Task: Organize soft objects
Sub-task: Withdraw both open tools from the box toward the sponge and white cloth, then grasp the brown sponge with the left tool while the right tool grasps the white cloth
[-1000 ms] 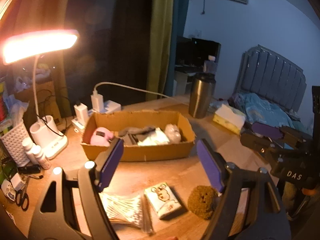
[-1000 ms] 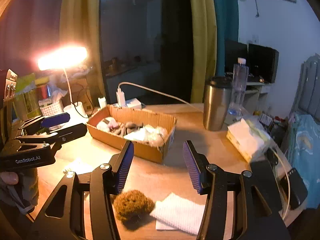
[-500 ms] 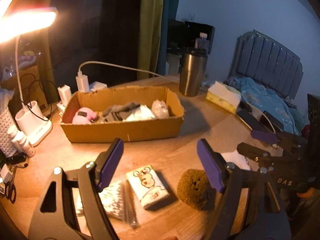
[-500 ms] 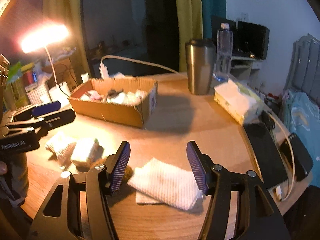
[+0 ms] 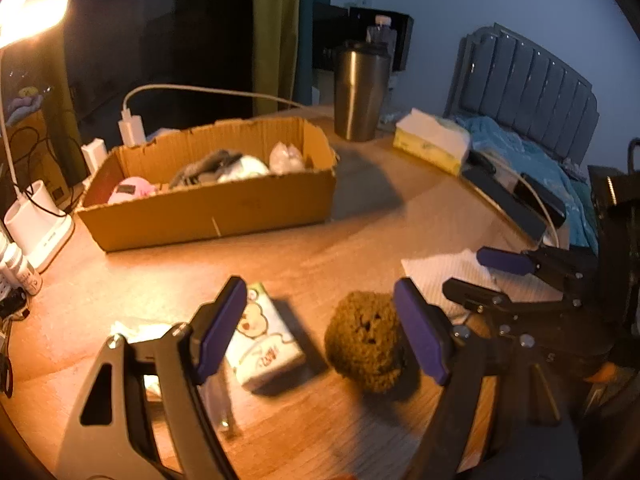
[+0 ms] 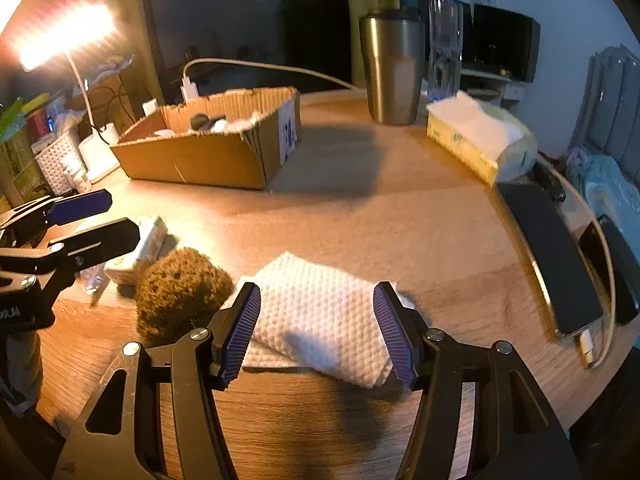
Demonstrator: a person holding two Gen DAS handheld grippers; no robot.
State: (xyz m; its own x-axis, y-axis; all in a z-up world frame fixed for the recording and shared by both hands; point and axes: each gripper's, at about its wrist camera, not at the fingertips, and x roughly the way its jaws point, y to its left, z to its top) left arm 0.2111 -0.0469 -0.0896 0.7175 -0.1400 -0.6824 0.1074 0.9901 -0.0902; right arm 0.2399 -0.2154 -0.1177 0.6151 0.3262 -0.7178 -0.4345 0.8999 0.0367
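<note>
My left gripper (image 5: 320,332) hangs open just above the wooden table. A cartoon-printed tissue pack (image 5: 264,344) lies by its left finger and a brown sponge (image 5: 366,340) by its right finger; neither is touched. My right gripper (image 6: 316,332) is open and low, with a folded white cloth (image 6: 320,316) between its pads, which do not press it. The sponge (image 6: 176,288) sits just left of it. Further back, a cardboard box (image 5: 224,208) holds several soft items. Each view shows the other gripper: the left gripper (image 6: 120,218) and the right gripper (image 5: 464,273).
A bag of cotton swabs (image 5: 136,332) lies behind my left finger. A steel tumbler (image 5: 360,92) and a tissue box (image 5: 432,144) stand at the back right. Phones with a cable (image 6: 552,256) lie along the right edge. A lit desk lamp (image 5: 32,16) stands at far left.
Both grippers have come down toward the table. The right one's jaws have widened and now straddle the white cloth. The left one now hovers over the tissue pack and sponge.
</note>
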